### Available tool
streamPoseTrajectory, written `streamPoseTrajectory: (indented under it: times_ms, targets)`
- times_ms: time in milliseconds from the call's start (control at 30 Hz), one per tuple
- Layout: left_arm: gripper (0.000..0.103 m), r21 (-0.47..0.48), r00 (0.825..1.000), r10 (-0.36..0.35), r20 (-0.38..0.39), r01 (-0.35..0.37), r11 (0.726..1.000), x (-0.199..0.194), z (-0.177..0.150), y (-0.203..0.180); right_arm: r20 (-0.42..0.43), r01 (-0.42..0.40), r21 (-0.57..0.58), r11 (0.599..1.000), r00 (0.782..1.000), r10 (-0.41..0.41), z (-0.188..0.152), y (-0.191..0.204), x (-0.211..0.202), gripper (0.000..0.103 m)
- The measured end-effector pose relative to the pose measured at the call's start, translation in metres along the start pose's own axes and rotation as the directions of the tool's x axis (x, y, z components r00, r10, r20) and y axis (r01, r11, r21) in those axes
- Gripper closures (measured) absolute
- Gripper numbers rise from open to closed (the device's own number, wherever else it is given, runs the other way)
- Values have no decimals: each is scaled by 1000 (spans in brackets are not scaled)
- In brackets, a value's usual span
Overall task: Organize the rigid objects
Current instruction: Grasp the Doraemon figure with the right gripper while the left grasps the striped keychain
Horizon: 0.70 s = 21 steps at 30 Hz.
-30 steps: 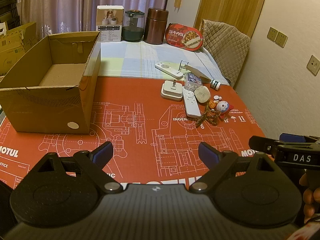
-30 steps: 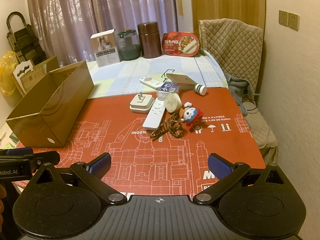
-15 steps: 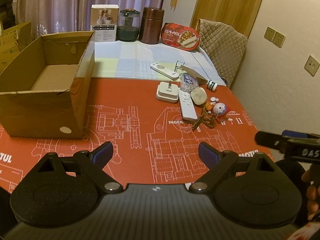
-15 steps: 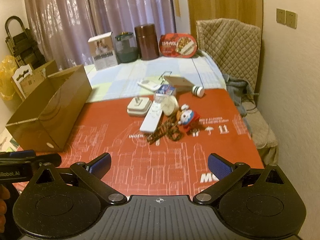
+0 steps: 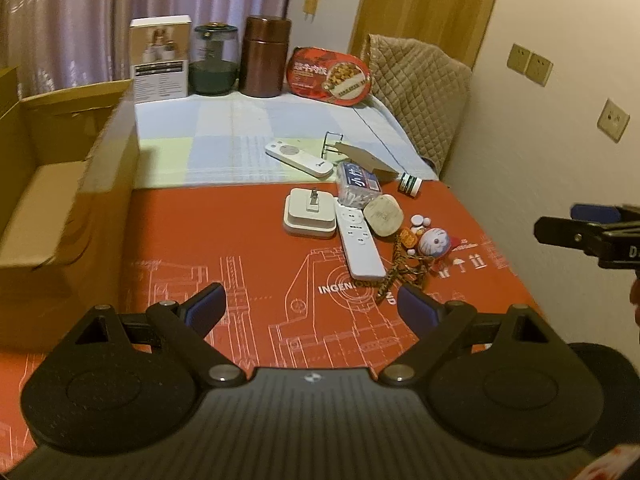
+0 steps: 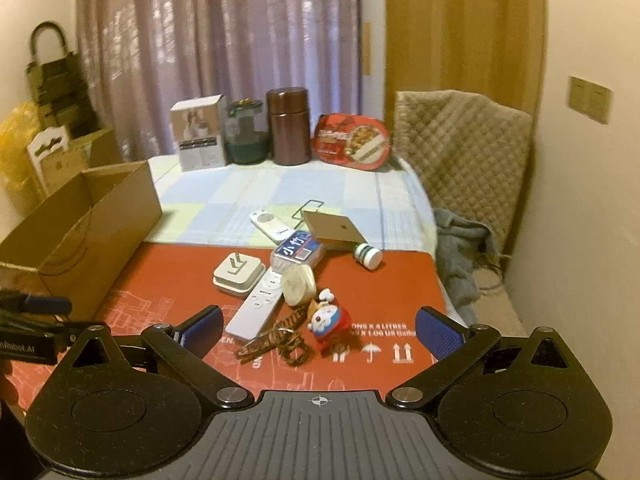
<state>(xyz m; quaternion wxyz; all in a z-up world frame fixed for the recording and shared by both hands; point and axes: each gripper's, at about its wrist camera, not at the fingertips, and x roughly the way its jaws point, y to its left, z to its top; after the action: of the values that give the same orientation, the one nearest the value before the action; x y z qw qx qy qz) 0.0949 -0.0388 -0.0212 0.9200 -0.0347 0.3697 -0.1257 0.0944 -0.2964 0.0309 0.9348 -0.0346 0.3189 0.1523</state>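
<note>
A cluster of small objects lies on the red mat (image 5: 224,240): a white plug adapter (image 5: 309,216), a long white remote (image 5: 359,244), a round beige disc (image 5: 383,216), a cartoon figurine keychain (image 5: 434,242) with a braided lanyard (image 6: 276,342), a clear box with a blue label (image 5: 356,186), a second white remote (image 5: 298,159) and a small white bottle (image 5: 409,185). An open cardboard box (image 5: 60,200) stands at the left. My left gripper (image 5: 312,308) is open above the mat, short of the cluster. My right gripper (image 6: 320,330) is open, with the lanyard and figurine (image 6: 326,318) seen between its fingers, further off.
At the table's far end stand a white carton (image 5: 160,58), a glass jar (image 5: 214,60), a brown canister (image 5: 266,56) and a red food tray (image 5: 330,77). A quilted chair (image 6: 460,148) with grey cloth is at the right by the wall. A tan card on a wire stand (image 6: 332,228) sits behind the cluster.
Both grippers have moved forward toward the cluster of objects, which now looks larger and closer in both views. Their jaws stay as wide as before.
</note>
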Motion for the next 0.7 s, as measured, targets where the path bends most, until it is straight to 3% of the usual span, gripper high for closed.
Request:
streamPoseTrajectory:
  times_ms: [33,167,300,433,700]
  targets:
    - [13,15,1000,2,-6,-2,1000,7,1,-1,-11,-13,-15,1000,1000,13,-1,-4,9,4]
    - [13,91,1000,-11,-23,13,996,37,2,-8,-82,-70,-75,995,995,63,-5,-19,52,26]
    - [13,148,997,-69,-34,73,986,67,1,-17,-135,-110,-114,987,986,94,-14,-35,91,36]
    - [17,195,987,-153,-44,159,968,95,3,-27,-165,-164,-149,975,977,139,-19,-44,123,41]
    - [29,340,968,-244,-56,248,907,129,7,-53,-205,-241,-195,951,958,201,-23,-49,161,46]
